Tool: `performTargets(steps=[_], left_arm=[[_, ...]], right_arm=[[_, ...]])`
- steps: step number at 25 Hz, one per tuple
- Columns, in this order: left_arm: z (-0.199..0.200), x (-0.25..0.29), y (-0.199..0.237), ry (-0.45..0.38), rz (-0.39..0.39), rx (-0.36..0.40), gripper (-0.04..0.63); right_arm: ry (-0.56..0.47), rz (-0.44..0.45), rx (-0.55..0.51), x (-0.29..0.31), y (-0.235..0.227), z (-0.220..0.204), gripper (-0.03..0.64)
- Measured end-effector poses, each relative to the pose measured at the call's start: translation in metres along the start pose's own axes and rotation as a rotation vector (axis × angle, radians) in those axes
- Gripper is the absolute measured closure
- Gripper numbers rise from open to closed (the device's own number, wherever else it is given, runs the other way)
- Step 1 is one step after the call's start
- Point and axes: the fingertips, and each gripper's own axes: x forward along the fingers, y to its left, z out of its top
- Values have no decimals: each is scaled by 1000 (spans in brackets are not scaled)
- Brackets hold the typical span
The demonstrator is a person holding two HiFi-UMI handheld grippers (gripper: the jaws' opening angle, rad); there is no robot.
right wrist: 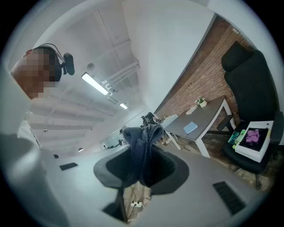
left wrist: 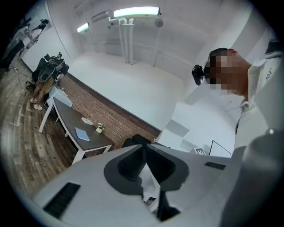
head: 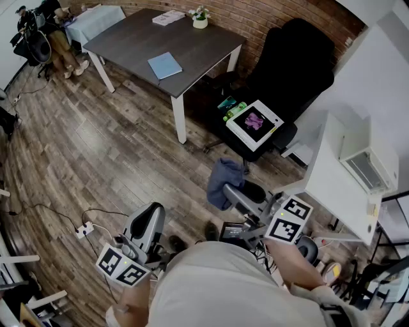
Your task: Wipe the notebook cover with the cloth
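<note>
The blue notebook (head: pixel 165 65) lies flat on the dark grey table (head: pixel 134 38) across the room; it also shows small in the left gripper view (left wrist: pixel 82 133) and the right gripper view (right wrist: pixel 191 127). My right gripper (head: pixel 231 190) is shut on a blue-grey cloth (head: pixel 223 182), which bunches up between its jaws (right wrist: pixel 144 148) and hangs above the wooden floor. My left gripper (head: pixel 152 214) is held low near the person's body, jaws closed together with nothing between them (left wrist: pixel 143 150). Both grippers are far from the notebook.
A black office chair (head: pixel 291 70) between me and the table carries a white box (head: pixel 254 123) and green bottles (head: pixel 233 110). A small plant pot (head: pixel 200 19) and papers (head: pixel 168 17) sit on the table. A power strip (head: pixel 83 228) lies on the floor; a white desk (head: pixel 345 185) stands right.
</note>
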Motion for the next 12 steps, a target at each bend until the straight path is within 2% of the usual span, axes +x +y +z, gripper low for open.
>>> performTargets(steps=[12], left_arm=[[-13,14,-5,41,-5,-19,566]], right_arm=[[34,-27,-16,-12,-9,-6,500]])
